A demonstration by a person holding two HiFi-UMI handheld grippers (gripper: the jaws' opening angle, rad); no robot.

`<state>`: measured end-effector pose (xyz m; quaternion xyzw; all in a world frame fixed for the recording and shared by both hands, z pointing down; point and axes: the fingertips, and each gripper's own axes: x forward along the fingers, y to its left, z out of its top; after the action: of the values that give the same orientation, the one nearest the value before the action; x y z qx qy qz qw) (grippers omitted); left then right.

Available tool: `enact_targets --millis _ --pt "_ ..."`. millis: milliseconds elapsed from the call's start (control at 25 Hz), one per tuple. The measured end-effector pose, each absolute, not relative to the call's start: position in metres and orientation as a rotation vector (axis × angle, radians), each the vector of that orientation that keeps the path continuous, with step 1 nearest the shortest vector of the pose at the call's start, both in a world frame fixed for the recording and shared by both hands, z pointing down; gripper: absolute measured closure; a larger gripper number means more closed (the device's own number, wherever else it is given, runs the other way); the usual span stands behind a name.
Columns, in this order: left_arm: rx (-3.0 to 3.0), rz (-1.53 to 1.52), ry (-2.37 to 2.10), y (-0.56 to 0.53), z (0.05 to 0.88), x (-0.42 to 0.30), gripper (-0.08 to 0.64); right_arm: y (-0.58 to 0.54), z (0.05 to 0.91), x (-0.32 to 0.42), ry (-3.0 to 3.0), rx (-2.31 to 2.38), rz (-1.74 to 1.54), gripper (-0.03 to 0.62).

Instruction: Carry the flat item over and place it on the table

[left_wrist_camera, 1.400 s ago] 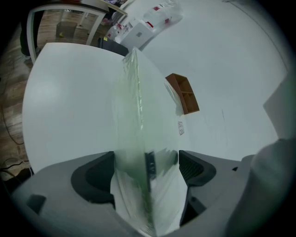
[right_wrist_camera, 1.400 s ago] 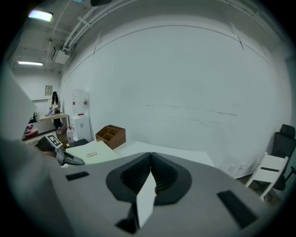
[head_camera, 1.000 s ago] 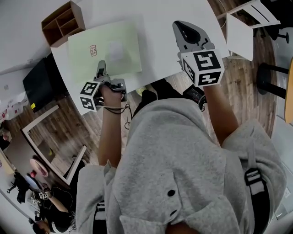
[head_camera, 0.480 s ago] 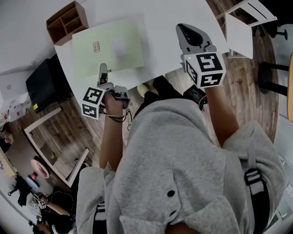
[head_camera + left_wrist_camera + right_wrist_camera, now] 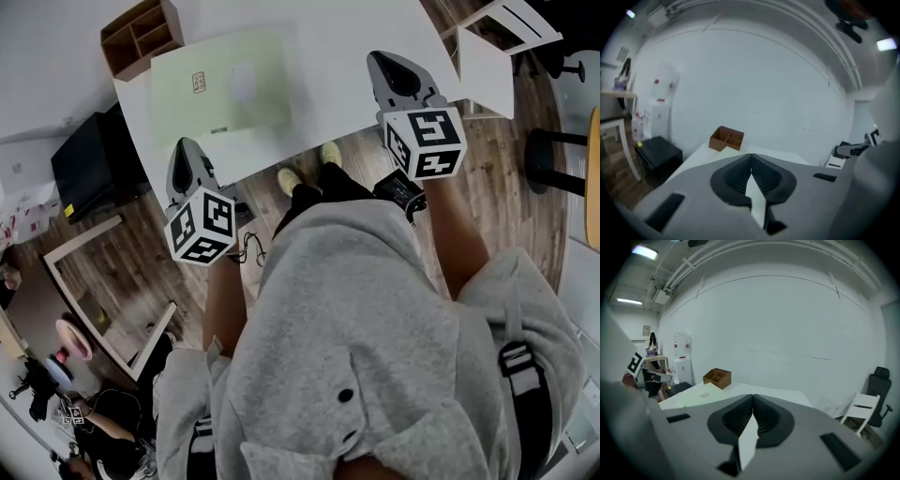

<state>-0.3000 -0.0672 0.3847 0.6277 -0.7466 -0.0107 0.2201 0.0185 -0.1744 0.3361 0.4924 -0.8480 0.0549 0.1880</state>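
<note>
**Left tool (image 5: 183,157) clenched and empty; sheet on the table**

Its jaws have just closed with nothing between them, at the table's (image 5: 356,47) near edge, left of centre. The right tool (image 5: 386,67), upper right, is also clenched and empty. The pale green flat sheet (image 5: 220,89) lies on the table, upper left, near a wooden organizer (image 5: 141,33).

Bright, even light; fisheye-warped edges.

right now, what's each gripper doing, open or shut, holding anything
left gripper: just closed, shut, nothing between its jaws
right gripper: shut, empty
</note>
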Motion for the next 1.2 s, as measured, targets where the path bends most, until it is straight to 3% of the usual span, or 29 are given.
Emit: enact_targets --millis 400,1200 --pt "1.993 0.128 -2.255 -0.048 0.314 -0.235 0.538 -0.158 0.335 0.056 -2.452 1.328 0.201 0.566" --pt "2.002 0.115 -2.299 0.028 0.293 -0.103 0.538 -0.098 0.327 0.169 -2.564 1.309 0.170 0.566"
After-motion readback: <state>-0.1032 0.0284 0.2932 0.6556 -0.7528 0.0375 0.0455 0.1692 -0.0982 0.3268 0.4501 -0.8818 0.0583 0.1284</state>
